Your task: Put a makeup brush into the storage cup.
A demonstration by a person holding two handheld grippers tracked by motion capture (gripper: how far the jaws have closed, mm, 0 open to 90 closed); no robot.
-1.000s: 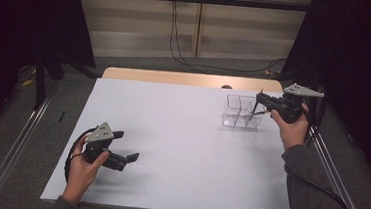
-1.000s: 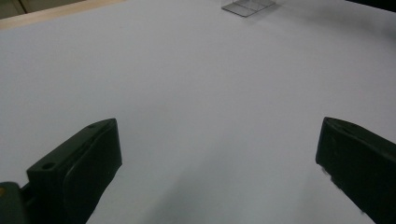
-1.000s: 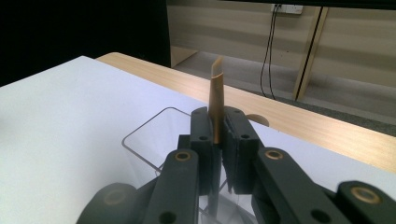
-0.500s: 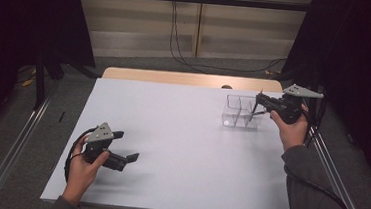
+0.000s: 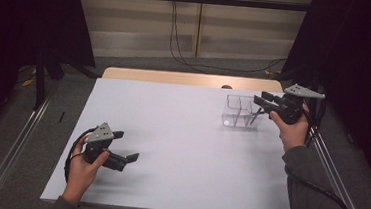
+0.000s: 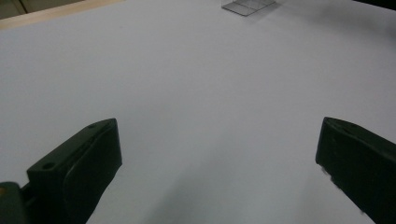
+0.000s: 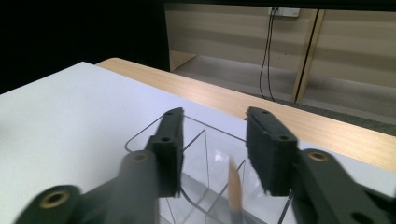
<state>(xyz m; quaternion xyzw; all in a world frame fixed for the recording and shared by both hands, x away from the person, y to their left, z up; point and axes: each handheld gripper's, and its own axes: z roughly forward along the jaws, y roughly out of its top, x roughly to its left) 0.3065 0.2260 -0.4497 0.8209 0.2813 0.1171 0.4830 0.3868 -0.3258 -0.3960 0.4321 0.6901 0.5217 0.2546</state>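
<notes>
between the half-open jaws of the right gripper [image 7: 212,154], which have just been opening, a blurred wooden stick [image 7: 235,189] stands loose over the clear divided box [image 7: 196,140], touching neither pad. the left gripper [image 6: 219,172] holds its jaws wide over bare white table [image 6: 187,84], the box well ahead of them. the high view adds the table's wooden far edge [image 5: 175,77], grey floor and cables along the back wall, while the right gripper view shows the stick close.
</notes>
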